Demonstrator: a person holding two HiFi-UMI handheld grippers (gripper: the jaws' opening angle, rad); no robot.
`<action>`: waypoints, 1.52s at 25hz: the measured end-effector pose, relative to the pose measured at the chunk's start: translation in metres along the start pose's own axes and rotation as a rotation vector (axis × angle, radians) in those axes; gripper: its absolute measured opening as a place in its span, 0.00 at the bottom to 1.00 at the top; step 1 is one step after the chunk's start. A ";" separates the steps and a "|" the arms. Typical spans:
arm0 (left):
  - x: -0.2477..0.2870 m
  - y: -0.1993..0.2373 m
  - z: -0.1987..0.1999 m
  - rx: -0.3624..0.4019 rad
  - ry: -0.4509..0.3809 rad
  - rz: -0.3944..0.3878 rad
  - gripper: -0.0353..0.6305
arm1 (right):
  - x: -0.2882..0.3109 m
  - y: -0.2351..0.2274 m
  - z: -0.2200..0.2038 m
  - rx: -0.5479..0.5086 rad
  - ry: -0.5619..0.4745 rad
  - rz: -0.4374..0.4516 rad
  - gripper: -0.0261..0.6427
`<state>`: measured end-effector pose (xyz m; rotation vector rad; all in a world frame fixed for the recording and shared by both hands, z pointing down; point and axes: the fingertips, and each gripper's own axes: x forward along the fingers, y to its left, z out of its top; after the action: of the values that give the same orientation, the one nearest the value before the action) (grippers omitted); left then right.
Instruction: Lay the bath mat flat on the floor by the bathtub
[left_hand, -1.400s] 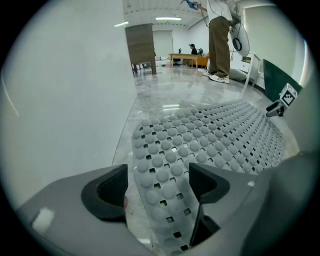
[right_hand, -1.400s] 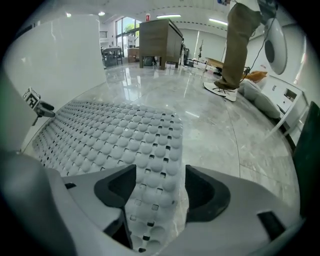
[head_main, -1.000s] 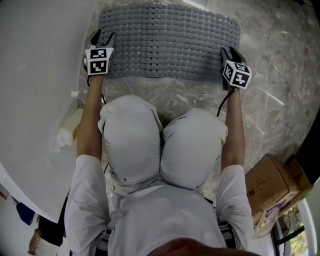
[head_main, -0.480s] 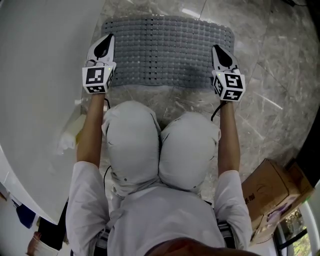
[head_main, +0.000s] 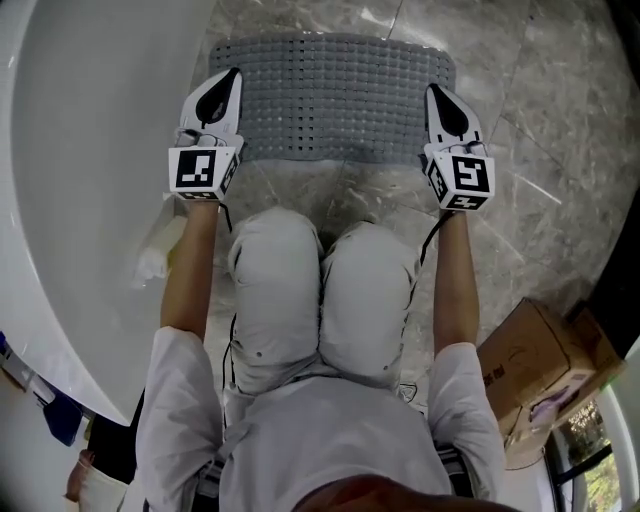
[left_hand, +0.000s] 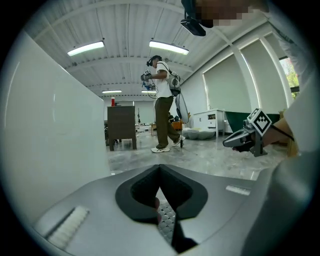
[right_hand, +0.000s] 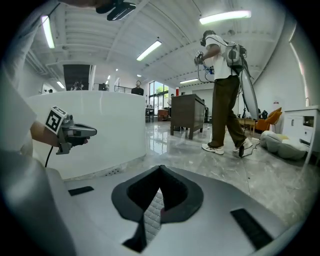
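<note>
The left hand-held gripper (left_hand: 160, 169) has its jaws pressed together to a point, with nothing held between them, and its own view looks level across the room rather than down. The right hand-held gripper (right_hand: 160, 168) is closed in the same way and also holds nothing. In the head view each is held out in front of the person's knees (head_main: 320, 300), one to either side. The left tip lies over the near left corner of the bath mat (head_main: 330, 95) and the right tip over its near right edge. From above I cannot tell whether either one touches it. The bath mat is grey, covered in a grid of small bumps and holes, and lies spread flat on the polished marble surface (head_main: 540, 150) of the floor. Its left end is just beside the curved white wall of the bathtub (head_main: 80, 150). A pale, yellowish object (head_main: 160, 250) sits on the tub's rim near the person's left forearm, too unclear to name. To the person's right, well away from the mat, stands an open cardboard box (head_main: 530, 370). The gripper views show a large hall with strip lights on the ceiling. Farther back, another person (right_hand: 225, 90) wearing recording gear stands near a dark cabinet (right_hand: 190, 115). The tub's white wall fills the left side of both gripper views.
</note>
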<state>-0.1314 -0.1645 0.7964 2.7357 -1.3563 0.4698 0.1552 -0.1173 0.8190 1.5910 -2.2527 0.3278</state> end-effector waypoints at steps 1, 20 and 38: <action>-0.005 -0.003 0.012 -0.025 -0.001 -0.002 0.05 | -0.008 0.003 0.011 0.000 -0.004 0.004 0.04; -0.148 -0.070 0.357 -0.092 -0.015 -0.065 0.05 | -0.206 0.066 0.317 -0.003 -0.030 0.095 0.04; -0.326 -0.093 0.612 -0.156 -0.073 -0.120 0.05 | -0.399 0.110 0.570 0.112 -0.183 0.046 0.04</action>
<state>-0.0929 0.0331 0.1269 2.7094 -1.1800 0.2473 0.0812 0.0397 0.1361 1.6892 -2.4507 0.3382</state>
